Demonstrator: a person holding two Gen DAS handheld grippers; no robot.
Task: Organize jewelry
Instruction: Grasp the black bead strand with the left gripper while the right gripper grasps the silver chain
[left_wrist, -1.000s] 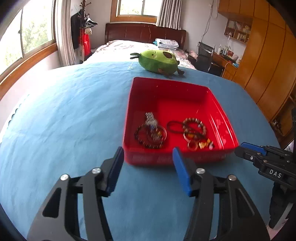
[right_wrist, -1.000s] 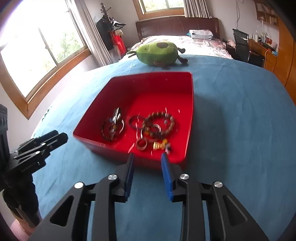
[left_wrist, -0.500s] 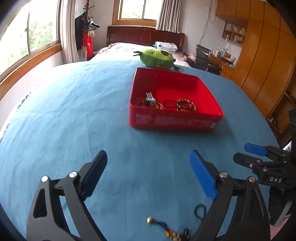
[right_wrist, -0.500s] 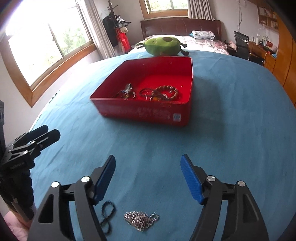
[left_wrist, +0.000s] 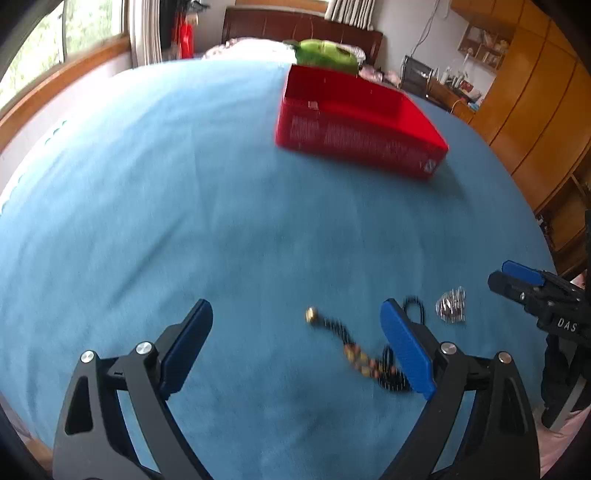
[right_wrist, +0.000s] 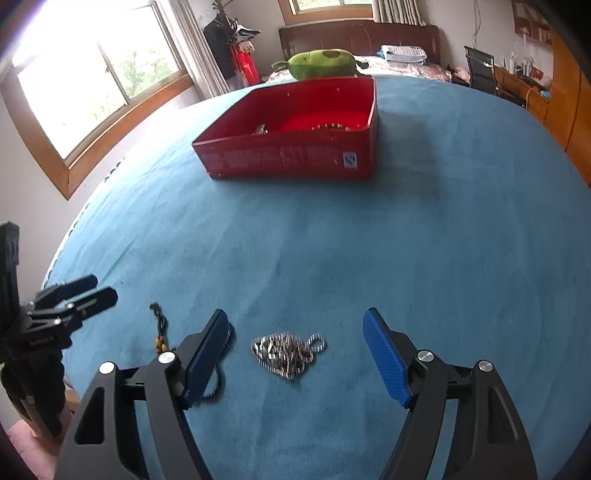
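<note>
Open left tool over blue cloth, beaded strand between pads, red tray beyond

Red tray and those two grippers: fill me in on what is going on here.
A person is sorting jewelry with two handheld grippers on a blue cloth. The left gripper stands open over a dark beaded strand. The right gripper, its jaws opening, brackets a silver chain. Neither piece is gripped. The red tray beyond already holds some jewelry, with a green plush toy behind it.

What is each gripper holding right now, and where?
Nothing. The left gripper is open above the beaded strand; the right gripper's jaws are opening around the silver chain.
</note>
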